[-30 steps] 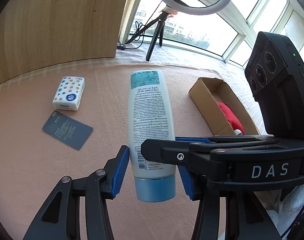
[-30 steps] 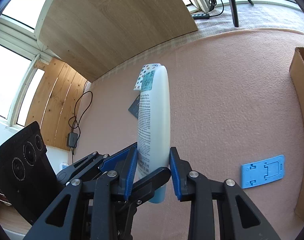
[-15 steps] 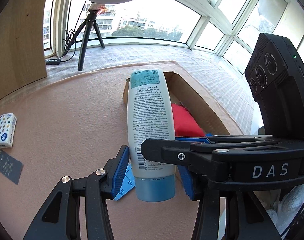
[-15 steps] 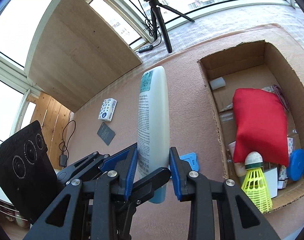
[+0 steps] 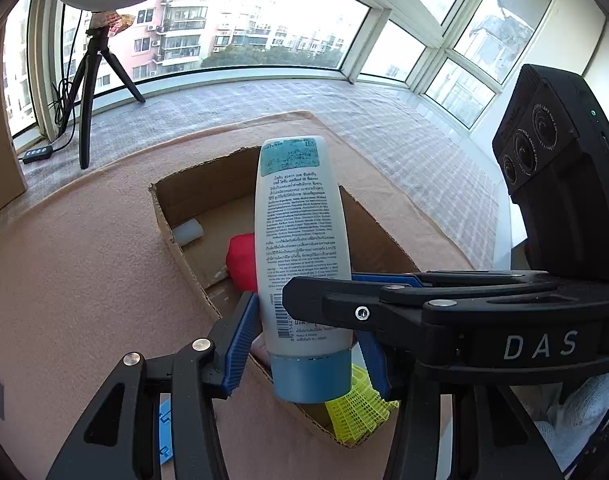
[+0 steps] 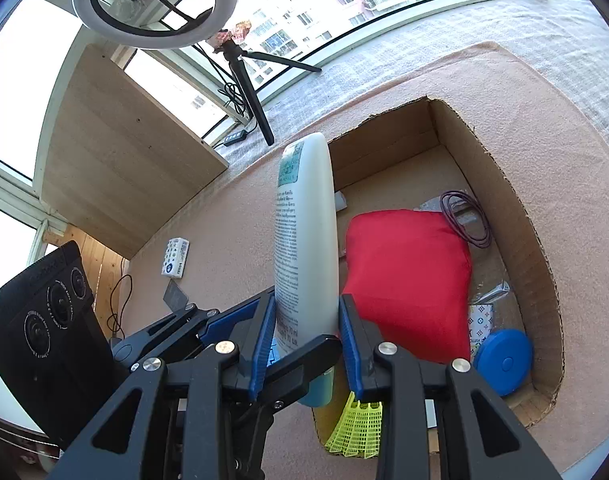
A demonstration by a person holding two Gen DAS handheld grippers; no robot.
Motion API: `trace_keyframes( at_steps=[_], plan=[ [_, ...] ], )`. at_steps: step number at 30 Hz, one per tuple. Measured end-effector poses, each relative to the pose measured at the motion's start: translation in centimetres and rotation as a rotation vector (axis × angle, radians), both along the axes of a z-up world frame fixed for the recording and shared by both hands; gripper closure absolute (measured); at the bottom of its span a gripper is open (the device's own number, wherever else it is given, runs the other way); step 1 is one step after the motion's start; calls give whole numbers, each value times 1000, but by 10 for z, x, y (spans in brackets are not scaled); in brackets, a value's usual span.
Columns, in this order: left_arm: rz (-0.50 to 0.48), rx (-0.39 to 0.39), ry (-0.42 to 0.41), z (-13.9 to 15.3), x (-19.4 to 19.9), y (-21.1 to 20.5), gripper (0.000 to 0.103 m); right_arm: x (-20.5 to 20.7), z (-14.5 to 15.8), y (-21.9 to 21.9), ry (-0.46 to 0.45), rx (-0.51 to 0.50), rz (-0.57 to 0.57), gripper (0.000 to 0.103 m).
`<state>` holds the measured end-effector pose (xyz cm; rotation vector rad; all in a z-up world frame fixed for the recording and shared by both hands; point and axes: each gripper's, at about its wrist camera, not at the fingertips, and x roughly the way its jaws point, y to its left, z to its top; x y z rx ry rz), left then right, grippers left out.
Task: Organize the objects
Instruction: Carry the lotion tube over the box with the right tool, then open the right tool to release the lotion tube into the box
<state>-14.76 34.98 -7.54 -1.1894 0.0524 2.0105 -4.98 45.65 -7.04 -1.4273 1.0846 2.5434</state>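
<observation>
Left wrist view: a white lotion bottle (image 5: 300, 240) with a blue cap (image 5: 311, 376) and a teal label at its far end hangs over an open cardboard box (image 5: 172, 216). Both pairs of tongs grip it near the cap end. The left tongs (image 5: 304, 340) press their blue pads against the bottle's two narrow edges, and the right tongs (image 6: 306, 340) cross in front of them from the right and squeeze its broad front and back faces. The box sits on a pink, carpet-like surface (image 5: 72, 272), and the bottle's cap end hangs above the box's near left wall. Inside the box lie a red fabric pouch (image 6: 408, 280), a yellow shuttlecock (image 6: 358, 424) in the near left corner, a blue round disc (image 6: 502, 360) in the near right corner, a coil of dark purple cord (image 6: 466, 220), a small patterned packet (image 6: 480, 326) and a small white cylinder (image 5: 187, 232) near the far left corner. Right wrist view: outside the box, to the left, rest a patterned tissue pack (image 6: 175, 258) and what seems to be a dark card (image 6: 175, 296), too small to read. A ring light (image 6: 156, 2) on a black tripod (image 6: 252, 92) stands by the windows.
</observation>
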Motion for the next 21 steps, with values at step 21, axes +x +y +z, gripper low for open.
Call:
trace_keyframes(
  at_steps=[21],
  plan=[
    [14, -34, -6, -6, -6, 15, 30, 8, 1, 30, -8, 4, -70, 50]
  ],
)
